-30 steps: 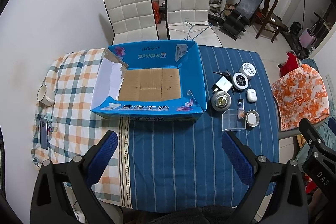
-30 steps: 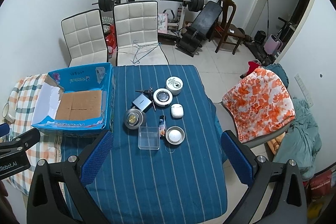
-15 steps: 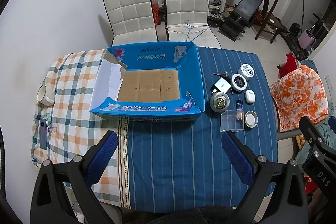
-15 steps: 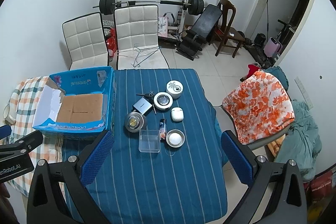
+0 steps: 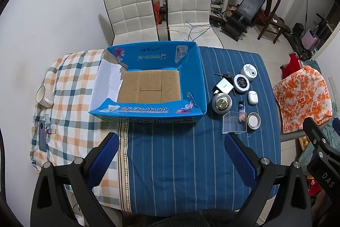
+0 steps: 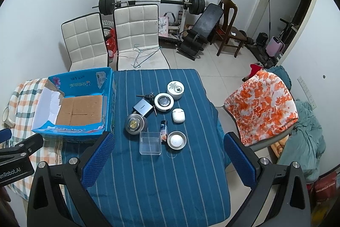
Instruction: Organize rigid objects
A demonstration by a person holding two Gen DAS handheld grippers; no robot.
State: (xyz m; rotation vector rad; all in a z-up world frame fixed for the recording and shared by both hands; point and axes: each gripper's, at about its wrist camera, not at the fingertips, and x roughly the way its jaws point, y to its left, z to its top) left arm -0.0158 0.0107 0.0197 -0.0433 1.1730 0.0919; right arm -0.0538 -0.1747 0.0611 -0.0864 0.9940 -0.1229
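- The left gripper [image 5: 171, 154] hangs high above the near edge of the table, jaws spread wide with nothing between them; the right gripper [image 6: 169, 154] is the same, wide open and empty.
- Compared with a second ago both views show the table smaller and further off, so the grippers have risen or drawn back rather than closed in; no object has shifted.
- That suggests the sorting has not begun and the person is only framing the scene.
- On the blue striped cloth [image 6: 153, 180], nearest the right gripper, sit a clear plastic box [image 6: 150, 143] and a small metal dish [image 6: 176, 140] side by side.
- Just beyond lie a round metal tin [image 6: 135, 123], a dark little bottle [image 6: 163, 128], a white earbud case [image 6: 178, 115] and a grey charger [image 6: 143, 109].
- Farther still come keys [image 6: 146, 96], a round compact [image 6: 164, 101] and a white jar [image 6: 175, 89].
- To the left, the blue cardboard box [image 5: 191, 78] stands open and empty, the likely destination.
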